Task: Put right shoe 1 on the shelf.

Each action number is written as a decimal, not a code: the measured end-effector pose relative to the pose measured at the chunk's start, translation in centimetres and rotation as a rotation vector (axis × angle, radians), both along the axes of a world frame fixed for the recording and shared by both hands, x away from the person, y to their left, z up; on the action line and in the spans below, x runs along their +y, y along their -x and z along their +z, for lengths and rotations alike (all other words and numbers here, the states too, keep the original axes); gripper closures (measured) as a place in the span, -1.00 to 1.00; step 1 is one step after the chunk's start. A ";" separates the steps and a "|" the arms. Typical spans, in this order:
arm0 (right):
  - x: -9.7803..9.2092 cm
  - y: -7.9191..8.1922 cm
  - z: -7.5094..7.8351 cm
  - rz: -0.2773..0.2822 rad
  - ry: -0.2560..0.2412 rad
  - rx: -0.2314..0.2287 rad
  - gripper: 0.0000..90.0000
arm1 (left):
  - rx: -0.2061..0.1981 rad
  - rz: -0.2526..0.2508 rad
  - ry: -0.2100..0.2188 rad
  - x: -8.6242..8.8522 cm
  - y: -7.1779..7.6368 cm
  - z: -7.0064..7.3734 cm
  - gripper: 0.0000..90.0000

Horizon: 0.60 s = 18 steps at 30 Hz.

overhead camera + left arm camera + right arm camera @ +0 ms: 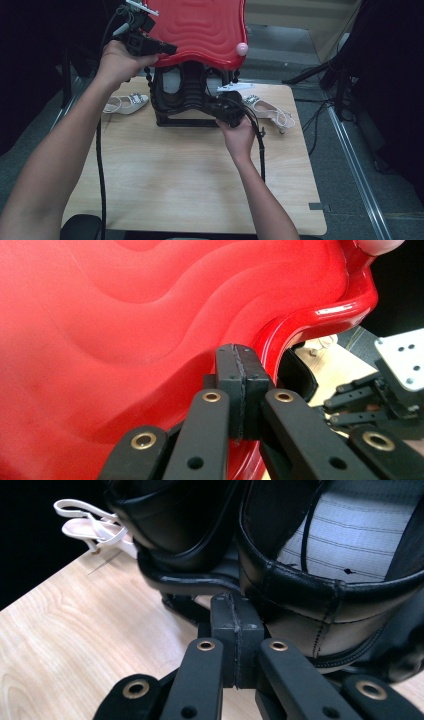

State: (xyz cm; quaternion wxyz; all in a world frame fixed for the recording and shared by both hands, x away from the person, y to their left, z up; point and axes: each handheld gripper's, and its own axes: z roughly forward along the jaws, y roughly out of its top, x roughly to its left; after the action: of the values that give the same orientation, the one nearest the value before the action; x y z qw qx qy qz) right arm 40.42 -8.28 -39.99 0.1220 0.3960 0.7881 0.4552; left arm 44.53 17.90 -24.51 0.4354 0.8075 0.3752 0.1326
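Note:
A glossy red case lid with a wavy surface point(200, 30) stands raised over the case's black body point(185, 95) at the back of the table. My left gripper point(167, 48) is up at the lid's left edge. Its pads are pressed together against the red surface point(125, 315), and the gripper point(239, 352) is shut with nothing seen between them. My right gripper point(212, 106) sits low at the black body's front right. It point(235, 605) is shut just under the black stitched rim point(300, 585), beside the striped lining point(350, 530).
One pale jewelled sandal point(127, 102) lies left of the case, another point(270, 110) to its right. A pink knob point(242, 48) sits on the lid's right corner. The wooden table point(190, 180) stretches toward me; a black cable point(101, 170) trails down its left side.

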 end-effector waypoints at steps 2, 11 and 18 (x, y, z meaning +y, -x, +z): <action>0.1 -0.5 0.2 -0.001 -0.004 0.011 1.00 | 0.000 0.000 0.001 0.0 0.0 0.0 1.00; 0.8 -2.3 0.2 -0.045 0.038 0.013 1.00 | -0.004 -0.002 -0.002 0.0 0.0 0.0 1.00; 0.8 -2.2 -0.2 -0.041 0.011 0.041 1.00 | -0.003 0.006 0.000 0.0 0.0 0.0 1.00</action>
State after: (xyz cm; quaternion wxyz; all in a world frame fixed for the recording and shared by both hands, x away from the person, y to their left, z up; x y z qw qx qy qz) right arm 42.59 -7.52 -40.22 0.1175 0.4205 0.7847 0.4401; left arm 44.49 17.87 -24.52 0.4353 0.8062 0.3771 0.1352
